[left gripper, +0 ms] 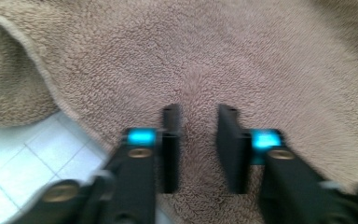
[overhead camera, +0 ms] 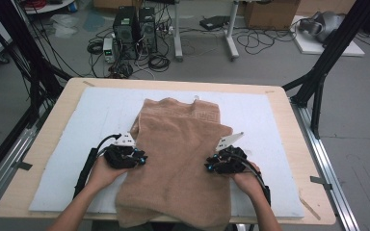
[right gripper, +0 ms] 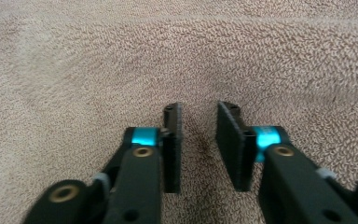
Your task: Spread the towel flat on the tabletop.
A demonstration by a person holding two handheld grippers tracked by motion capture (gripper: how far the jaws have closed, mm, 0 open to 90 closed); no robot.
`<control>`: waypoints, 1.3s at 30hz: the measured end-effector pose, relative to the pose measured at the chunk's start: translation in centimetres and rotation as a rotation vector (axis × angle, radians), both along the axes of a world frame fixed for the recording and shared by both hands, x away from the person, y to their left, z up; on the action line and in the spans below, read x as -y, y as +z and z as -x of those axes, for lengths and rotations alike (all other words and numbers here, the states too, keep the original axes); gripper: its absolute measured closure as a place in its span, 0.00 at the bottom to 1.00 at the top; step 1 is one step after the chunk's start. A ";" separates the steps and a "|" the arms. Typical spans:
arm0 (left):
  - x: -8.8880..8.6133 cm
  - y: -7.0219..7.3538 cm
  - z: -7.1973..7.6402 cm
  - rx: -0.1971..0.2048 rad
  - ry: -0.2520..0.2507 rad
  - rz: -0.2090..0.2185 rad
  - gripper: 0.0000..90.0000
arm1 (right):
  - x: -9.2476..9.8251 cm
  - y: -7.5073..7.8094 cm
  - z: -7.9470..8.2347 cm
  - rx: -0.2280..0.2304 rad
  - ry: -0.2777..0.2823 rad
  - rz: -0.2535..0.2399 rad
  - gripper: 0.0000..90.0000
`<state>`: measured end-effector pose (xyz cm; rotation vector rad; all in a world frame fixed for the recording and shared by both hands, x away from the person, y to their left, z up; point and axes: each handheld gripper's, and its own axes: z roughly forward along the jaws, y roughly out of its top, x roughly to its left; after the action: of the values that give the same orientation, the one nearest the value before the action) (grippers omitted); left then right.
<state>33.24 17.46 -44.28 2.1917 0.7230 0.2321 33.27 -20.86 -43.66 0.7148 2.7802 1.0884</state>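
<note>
Pressing down on the tan towel [overhead camera: 178, 159], I am holding my left tongs [left gripper: 198, 126] and right tongs [right gripper: 199, 123] slightly parted, grasping nothing, above the white-padded worktop [overhead camera: 77, 125].

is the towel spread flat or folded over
Folded over, loosely. The tan towel lies in overlapping layers on the white mat; the left gripper view shows an upper layer's hem crossing a lower one.

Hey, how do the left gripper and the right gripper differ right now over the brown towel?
The left gripper sits at the towel's left edge, with white mat beside its jaws; the right gripper sits at the right side, with towel all around its jaws. The left one's cable loops outward; the right one's runs back over the hand. Both jaws stand slightly apart, pointing inward at the towel.
</note>
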 end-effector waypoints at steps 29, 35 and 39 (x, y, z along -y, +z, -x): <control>-2.9 3.7 7.2 0.098 -0.052 0.068 0.68 | -1.0 4.7 5.9 0.130 0.123 -0.049 0.72; -1.0 2.1 3.4 0.103 -0.004 -0.006 0.67 | -0.9 2.4 1.5 0.074 0.034 -0.012 0.70; -0.2 1.0 2.2 0.068 -0.009 -0.057 0.68 | -1.3 1.1 0.4 0.030 0.033 0.027 0.74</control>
<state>30.99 17.69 -43.32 2.2297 0.6756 0.3248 32.92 -19.60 -42.58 0.6468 2.7857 1.0566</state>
